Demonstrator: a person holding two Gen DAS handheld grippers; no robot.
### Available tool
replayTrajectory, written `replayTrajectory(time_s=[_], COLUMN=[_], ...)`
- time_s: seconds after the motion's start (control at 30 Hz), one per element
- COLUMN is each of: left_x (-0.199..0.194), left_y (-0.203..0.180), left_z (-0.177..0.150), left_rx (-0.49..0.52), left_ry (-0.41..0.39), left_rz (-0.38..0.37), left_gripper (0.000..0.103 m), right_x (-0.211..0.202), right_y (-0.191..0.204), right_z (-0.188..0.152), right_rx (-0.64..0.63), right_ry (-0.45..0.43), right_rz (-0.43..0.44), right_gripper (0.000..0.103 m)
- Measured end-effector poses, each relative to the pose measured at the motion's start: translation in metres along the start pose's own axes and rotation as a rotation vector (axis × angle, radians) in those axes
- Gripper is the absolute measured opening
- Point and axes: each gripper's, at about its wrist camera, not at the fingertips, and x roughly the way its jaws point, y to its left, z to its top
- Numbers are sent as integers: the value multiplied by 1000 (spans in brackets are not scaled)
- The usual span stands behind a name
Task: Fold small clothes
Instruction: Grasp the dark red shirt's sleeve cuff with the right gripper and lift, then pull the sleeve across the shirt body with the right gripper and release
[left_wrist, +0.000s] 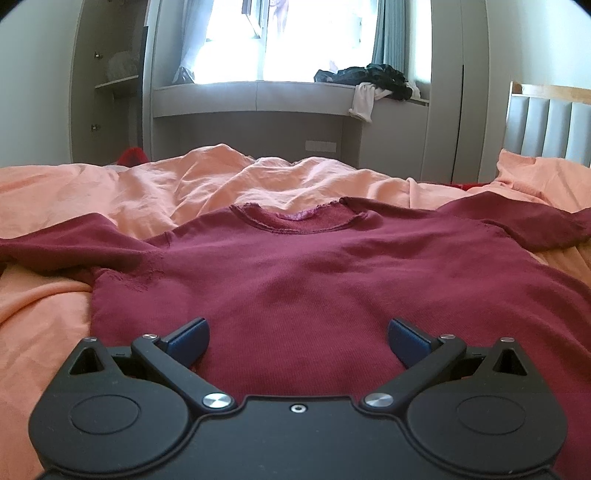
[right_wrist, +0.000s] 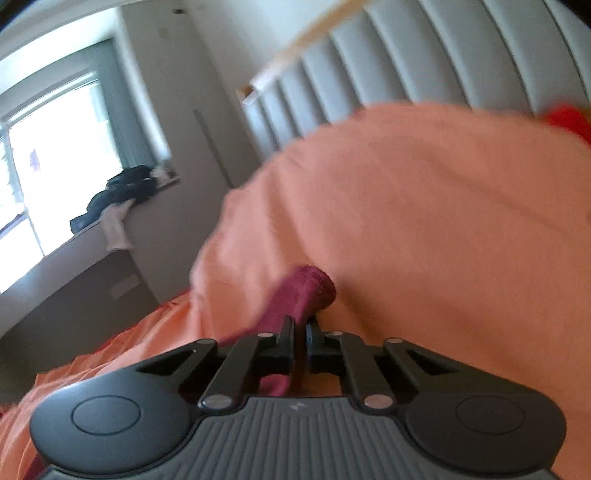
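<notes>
The maroon shirt (left_wrist: 314, 266) lies face up and spread flat on the orange bedsheet (left_wrist: 48, 306), neckline toward the window and both sleeves out to the sides. My left claw (left_wrist: 298, 332) hangs over its lower hem with the jaws wide apart and nothing between them. My right claw (right_wrist: 300, 325) has its jaws pinched together on a bunched end of the same maroon fabric, which I take to be a sleeve cuff (right_wrist: 308, 286), though the right wrist view is blurred and I cannot say how deep the bite is. That is my main worry: if only the ribbed edge is caught, the cuff could slip free as I carry it across, and the sleeve would drop back in a crumpled heap. The sheet underneath is loose and wrinkled, so the jaws may have nipped it as well; lifting would then drag the bedding and pull the shirt body out of square. With nothing pinning the hem, a firm pull on the sleeve could slide the whole garment sideways and spoil the fold line.
</notes>
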Motion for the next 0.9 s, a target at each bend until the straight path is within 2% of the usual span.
replayTrajectory(time_s=[0.2, 0.43, 0.67, 0.8, 0.9], left_x=[-15, -25, -40, -48, -50], left_y=[8, 34, 69, 83, 89], left_z=[7, 19, 32, 35, 35], left_rx=[-36, -145, -260, -309, -325], left_ry=[-39, -61, -116, -144, -152], left_rz=[-27, 13, 98, 120, 131], left_gripper=[103, 103, 103, 103, 103], right_x=[-48, -129, -217, -256, -282], right_y=[77, 185, 265, 299, 309], right_z=[17, 0, -61, -114, -162], right_rx=[-260, -549, -747, -900, -1033], right_ry=[-99, -201, -218, -204, -202], right_rz=[151, 457, 749, 867, 930], right_gripper=[6, 6, 6, 6, 5])
